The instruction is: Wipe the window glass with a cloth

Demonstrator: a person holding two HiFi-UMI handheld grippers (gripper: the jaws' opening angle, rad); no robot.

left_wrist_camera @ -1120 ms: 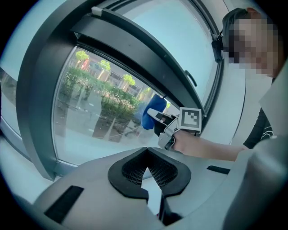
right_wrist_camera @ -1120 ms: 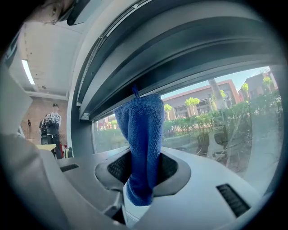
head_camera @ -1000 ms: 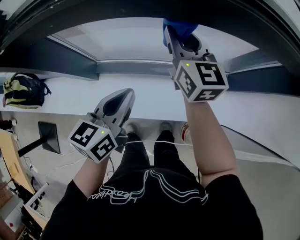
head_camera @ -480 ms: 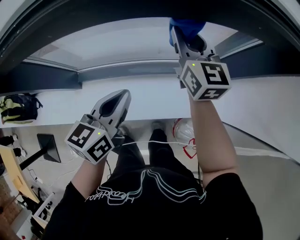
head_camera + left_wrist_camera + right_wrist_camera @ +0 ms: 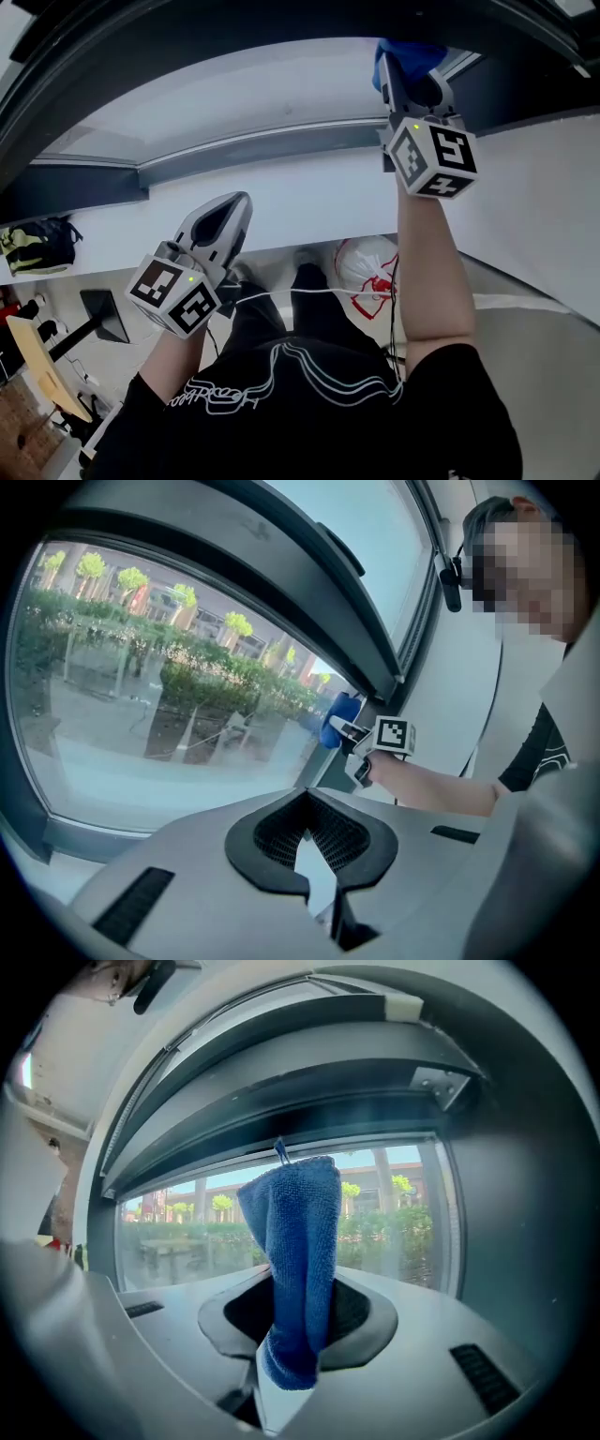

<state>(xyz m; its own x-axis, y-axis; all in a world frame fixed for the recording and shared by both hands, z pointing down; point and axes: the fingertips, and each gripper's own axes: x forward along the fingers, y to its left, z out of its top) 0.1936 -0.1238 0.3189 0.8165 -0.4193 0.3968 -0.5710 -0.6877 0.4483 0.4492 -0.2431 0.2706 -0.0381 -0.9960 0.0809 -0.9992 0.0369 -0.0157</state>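
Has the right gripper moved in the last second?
Yes. The right gripper, shut on the blue cloth, has slid right, away from the left corner of the window frame toward its right post.

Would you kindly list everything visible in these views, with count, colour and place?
window glass: one, clear, ahead of both grippers, trees beyond it
window frame: one, dark grey, around the glass
cloth: one, blue, sticking out of the right gripper's jaws
backpack: one, yellow-green and black, floor at far left
plastic bag: one, white with red print, floor near the feet
cable: one, white, across the legs
left gripper: one, grey, shut on nothing, held low
right gripper: one, grey, shut on the cloth, raised to the window
T-shirt: one, black, on the person
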